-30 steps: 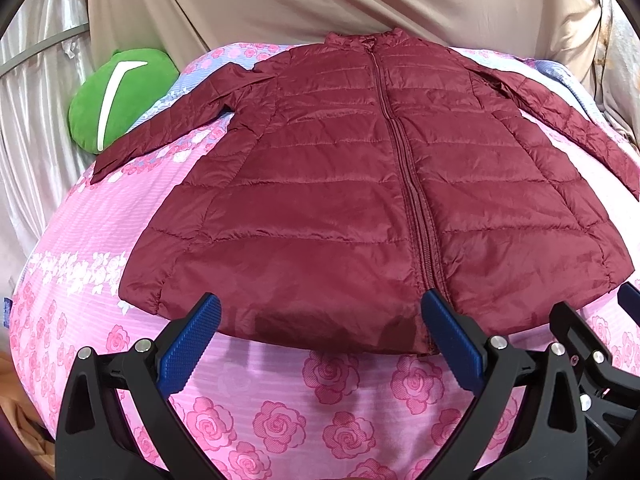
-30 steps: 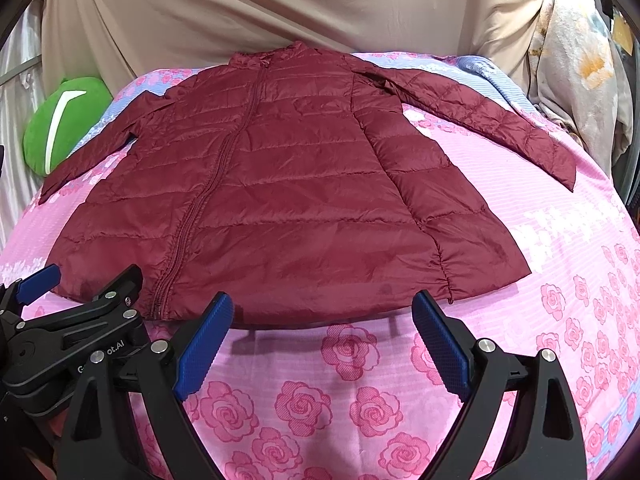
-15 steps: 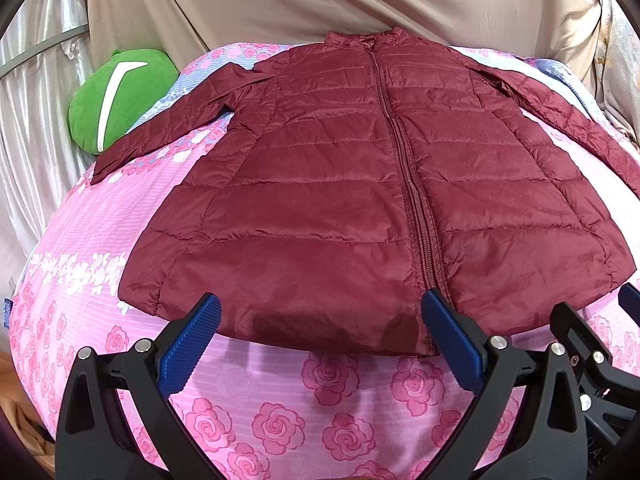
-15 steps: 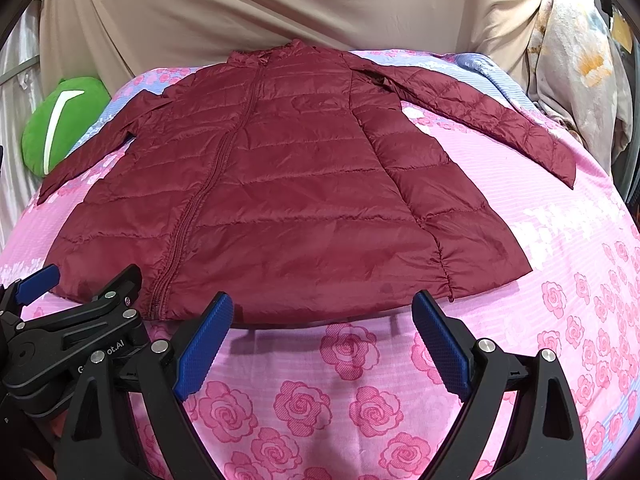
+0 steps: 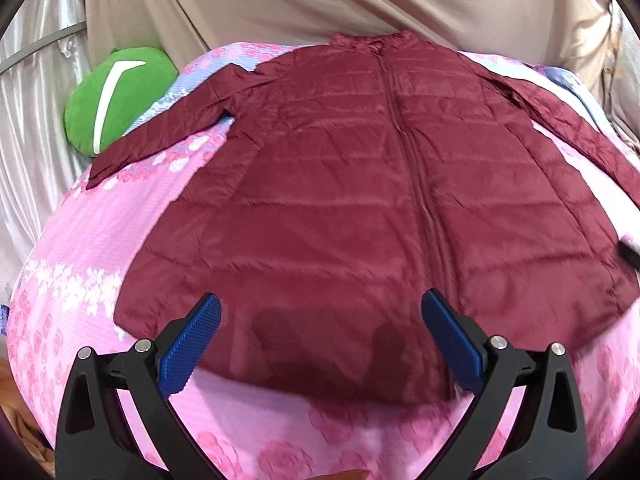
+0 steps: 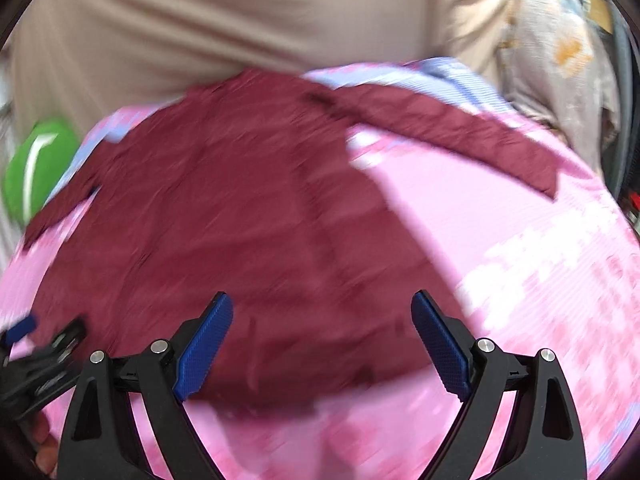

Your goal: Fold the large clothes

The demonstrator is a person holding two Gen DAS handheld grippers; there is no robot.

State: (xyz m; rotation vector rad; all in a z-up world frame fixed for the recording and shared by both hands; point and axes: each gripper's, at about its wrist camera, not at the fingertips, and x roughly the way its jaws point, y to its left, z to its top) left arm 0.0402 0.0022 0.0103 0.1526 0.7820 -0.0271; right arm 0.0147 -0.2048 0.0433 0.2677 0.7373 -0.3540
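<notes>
Left wrist view. Setting: a bed under a pink rose-print sheet [image 5: 100,240], with beige drapery [image 5: 280,4] hanging behind and a green plush cushion [image 5: 116,96] lying at the far left. Item: a maroon quilted down jacket [image 5: 340,208], lying flat and zipped, collar away from the camera, both sleeves spreading outward, hem nearest the camera. The left gripper [image 5: 320,344] is hovering over the hem with its blue-padded jaws standing wide apart, holding nothing.

Right wrist view, motion-blurred. The right gripper [image 6: 322,344] is likewise gaping, empty, poised over the jacket's right hem corner; the right sleeve [image 6: 460,136] is stretching across the sheet toward the floral fabric [image 6: 560,60] at the far right. The left gripper is showing at the lower left edge.

Handling note: the slippery padded shell is probably calling for a deep pinch through both layers at the hem or sleeve, then a lift high enough that the fold is not dragging.

Markings: none legible.
</notes>
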